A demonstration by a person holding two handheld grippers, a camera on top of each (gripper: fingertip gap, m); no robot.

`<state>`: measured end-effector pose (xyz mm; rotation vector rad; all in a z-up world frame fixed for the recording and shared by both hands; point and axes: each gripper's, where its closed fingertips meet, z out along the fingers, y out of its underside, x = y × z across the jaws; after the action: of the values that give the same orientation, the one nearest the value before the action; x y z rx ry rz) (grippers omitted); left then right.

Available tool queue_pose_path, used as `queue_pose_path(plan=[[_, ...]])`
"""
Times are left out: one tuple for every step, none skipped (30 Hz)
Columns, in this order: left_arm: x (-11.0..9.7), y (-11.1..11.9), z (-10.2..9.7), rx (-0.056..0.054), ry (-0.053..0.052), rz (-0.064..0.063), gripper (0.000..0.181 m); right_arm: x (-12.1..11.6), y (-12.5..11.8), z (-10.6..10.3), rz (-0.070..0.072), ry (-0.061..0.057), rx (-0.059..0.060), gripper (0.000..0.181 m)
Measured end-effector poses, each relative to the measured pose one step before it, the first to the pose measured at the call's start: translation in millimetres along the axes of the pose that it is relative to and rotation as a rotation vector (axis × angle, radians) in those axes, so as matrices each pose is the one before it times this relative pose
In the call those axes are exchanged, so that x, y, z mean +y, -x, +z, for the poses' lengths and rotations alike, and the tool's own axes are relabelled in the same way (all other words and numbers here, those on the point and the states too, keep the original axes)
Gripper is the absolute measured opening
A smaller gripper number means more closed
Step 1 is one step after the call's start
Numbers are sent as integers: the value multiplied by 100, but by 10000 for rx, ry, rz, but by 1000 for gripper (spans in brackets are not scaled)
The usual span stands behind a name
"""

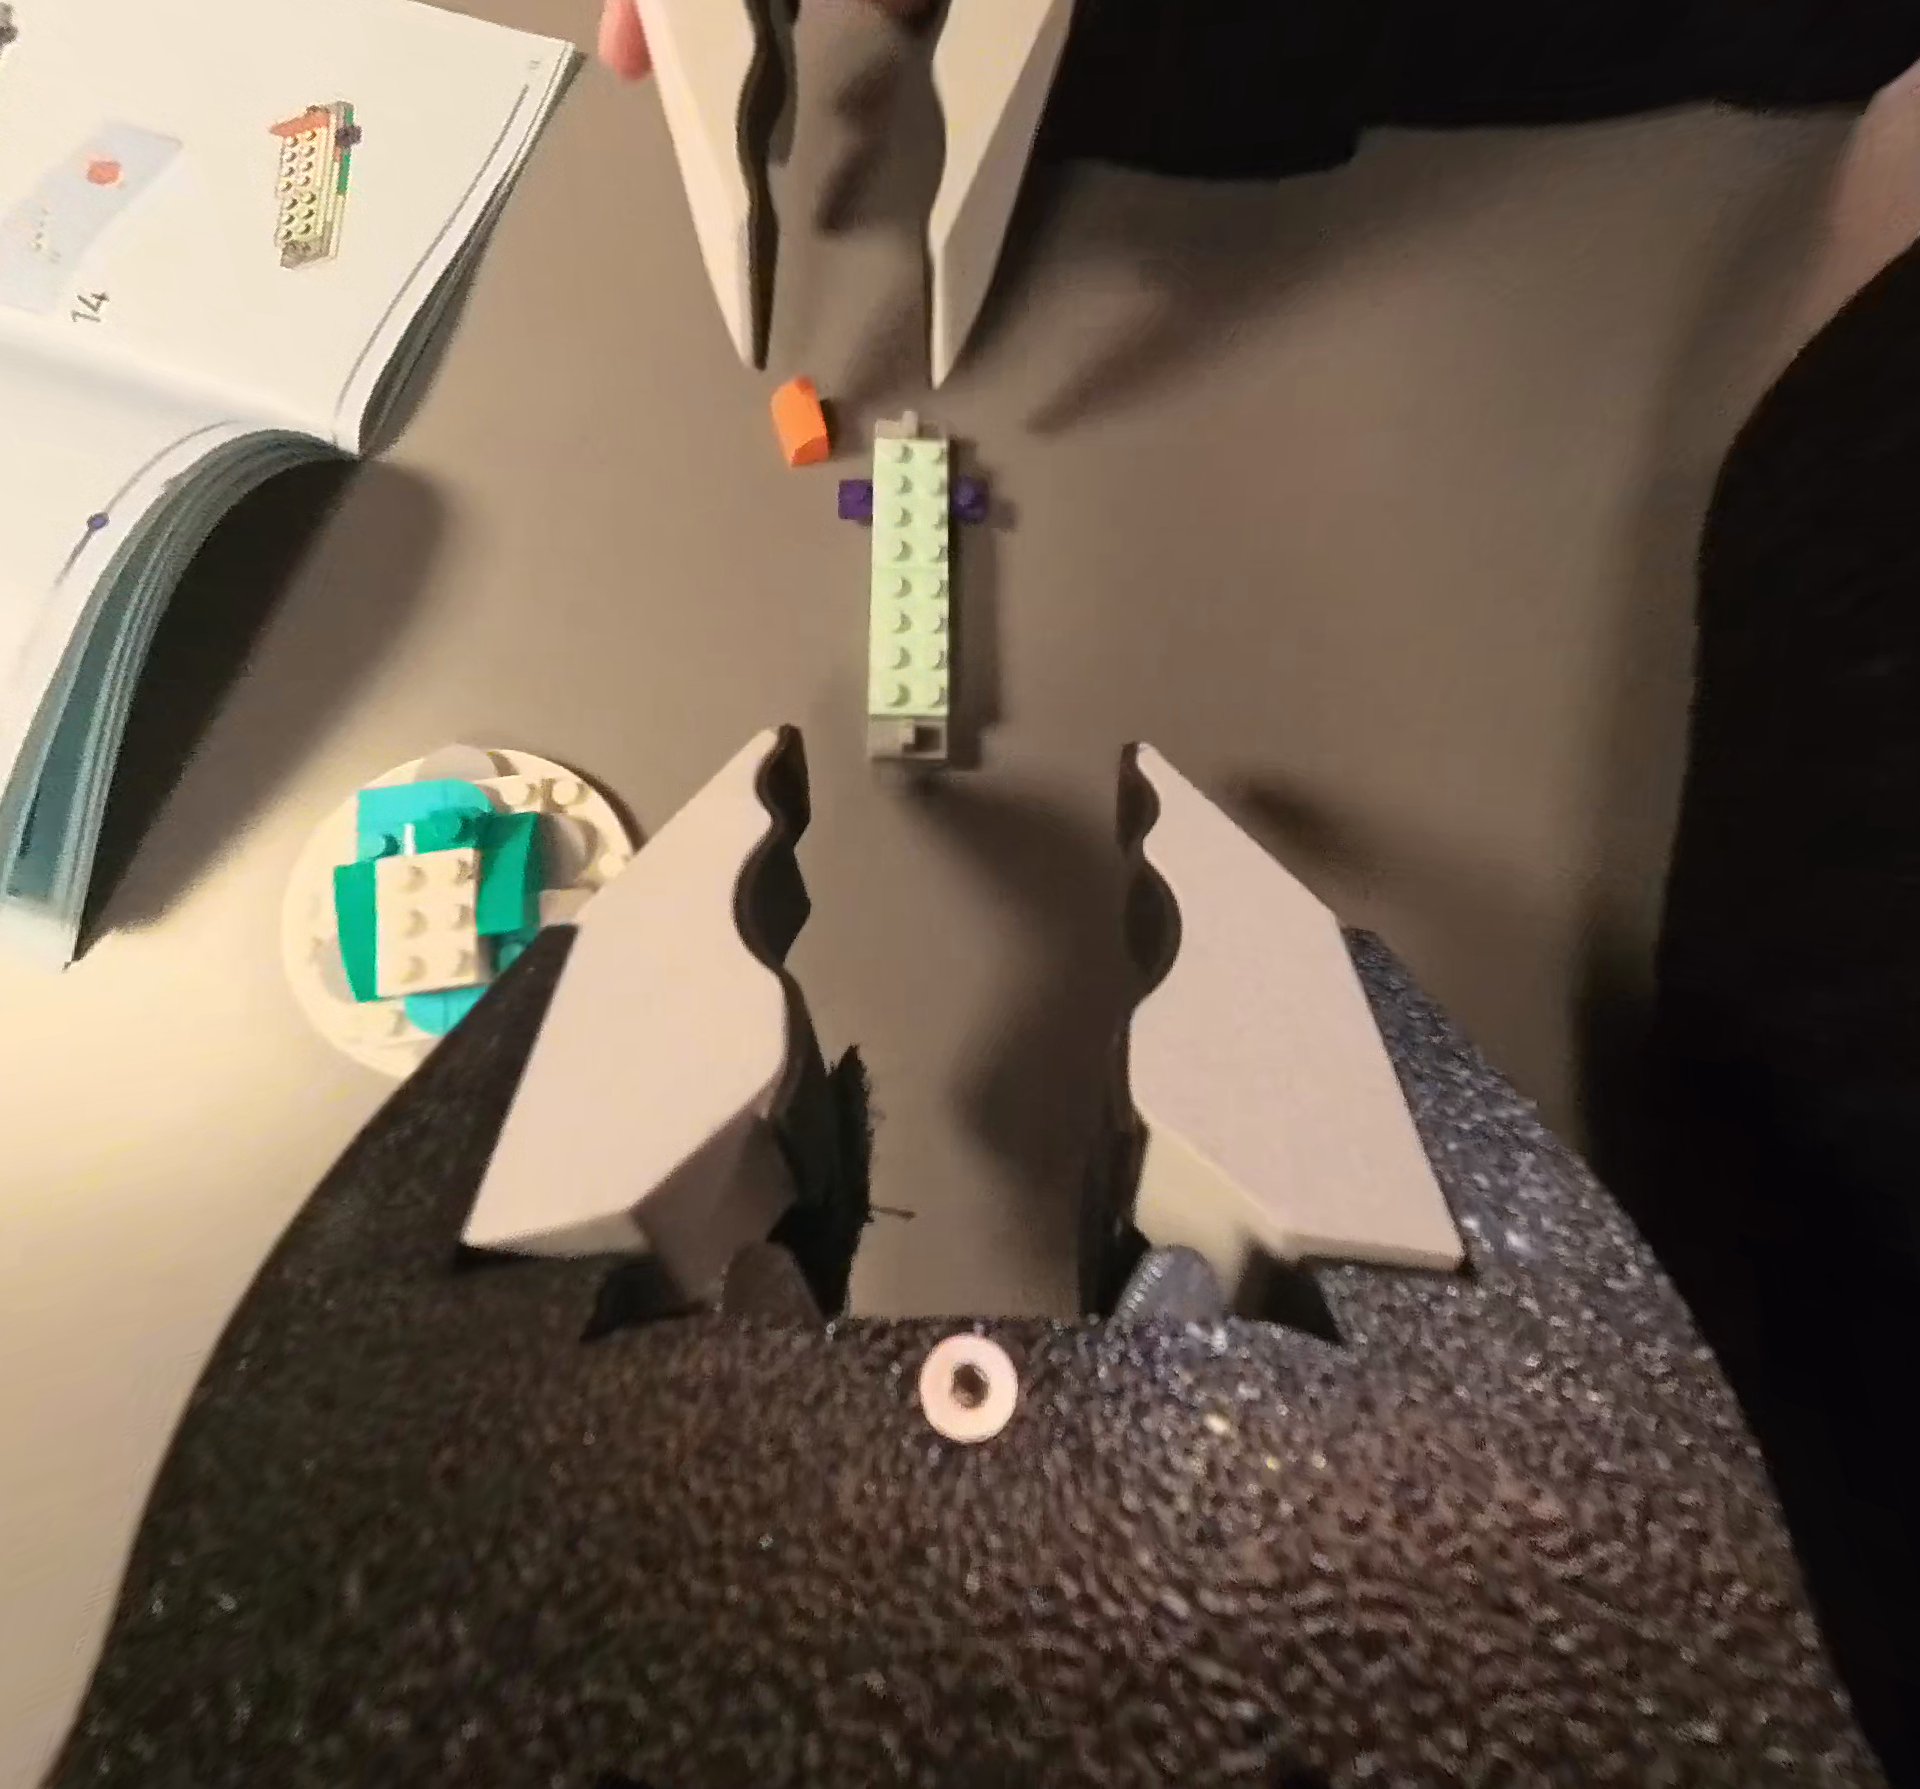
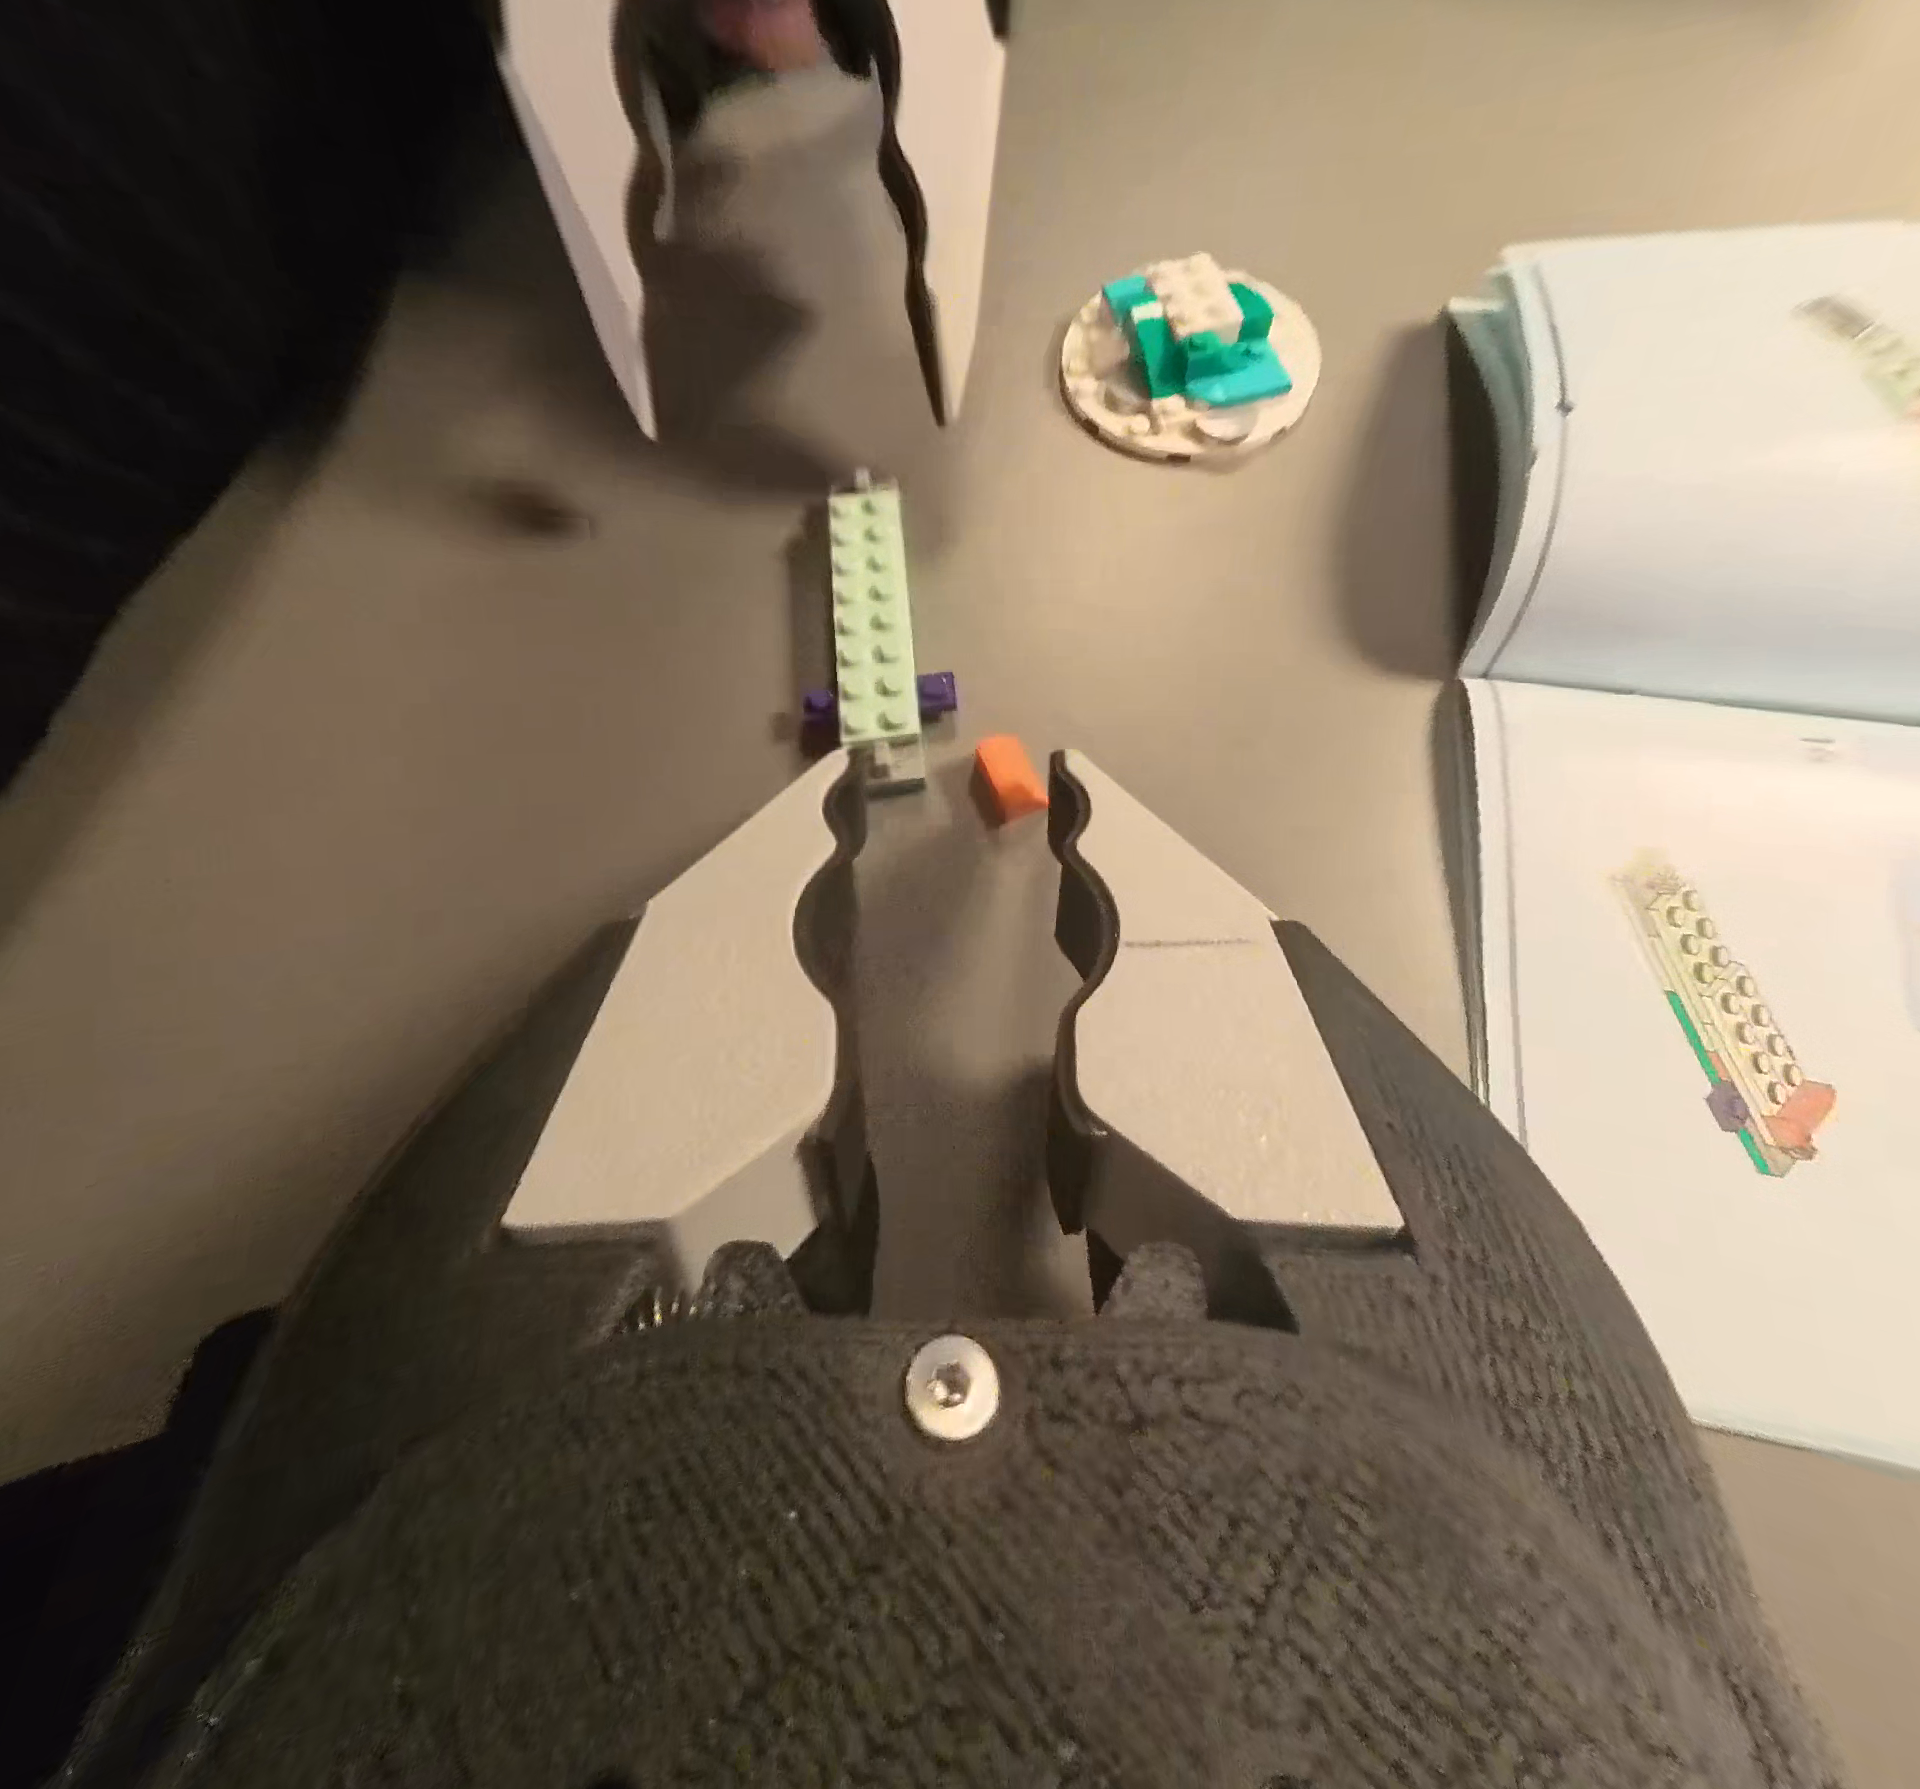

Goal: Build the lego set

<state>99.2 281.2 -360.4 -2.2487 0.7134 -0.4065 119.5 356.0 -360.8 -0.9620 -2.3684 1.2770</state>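
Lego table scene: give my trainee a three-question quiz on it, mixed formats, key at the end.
1. True or false: the orange brick is already fixed onto the long green plate.
2. Multiple choice: the round white base with teal bricks lies A) between the left gripper's fingers, B) on the table beside that gripper, C) on the open booklet.
3. Fill in: the small pieces sticking out on both sides of the long green plate are ____ in colour.

Key:
1. False; it lies loose beside the plate's end, near the right gripper.
2. B.
3. Purple.

Left gripper, right gripper: jaws apart.
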Motion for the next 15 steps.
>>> queue_pose_path(plan=[[-306, -125, 62, -12, -156, -98, 58, 297, 10, 182, 28, 225, -82, 33], [-372, -22, 82, -36, -142, -56, 58, 154, 93, 111, -5, 127, -76, 31], [-478, 53, 72, -33, -148, -21, 58, 96, 121, 24, -66, 59, -18, 28], [-556, 85, 78, -33, -157, 8, 56, 129, 191, -51, -55, 39, -6, 26], [-578, 98, 120, -16, -141, -6, 54, 153, 303, -133, 24, 14, -70, 23], [-466, -3, 171, 54, -72, -14, 53, 167, 386, -177, 116, 1, -140, 21], [-303, -9, 174, 44, 22, 39, 53, 189, 380, -208, 157, -7, -174, 18], [-122, 33, 103, -26, 96, 139, 53, 133, 216, -223, 124, -35, -110, 16], [16, 44, 12, -74, 125, 211, 53, -35, -45, -233, 45, -118, 30, 17], [114, 31, -59, -83, 116, 203, 52, -137, -239, -230, -53, -157, 138, 18], [178, 60, -112, -95, 100, 119, 51, -31, -383, -154, -80, -54, 223, 18], [193, 26, -93, -52, 56, 24, 50, 182, -200, 4, -20, 103, 106, 18], [194, -72, -70, 26, 16, -42, 50, 249, 73, 162, 6, 189, -33, 19], [176, -35, -56, 25, -8, -84, 49, 275, 90, 218, -84, 231, 0, 19], [198, -10, -36, 15, -7, -92, 49, 197, 124, 198, -120, 180, 17, 19]])
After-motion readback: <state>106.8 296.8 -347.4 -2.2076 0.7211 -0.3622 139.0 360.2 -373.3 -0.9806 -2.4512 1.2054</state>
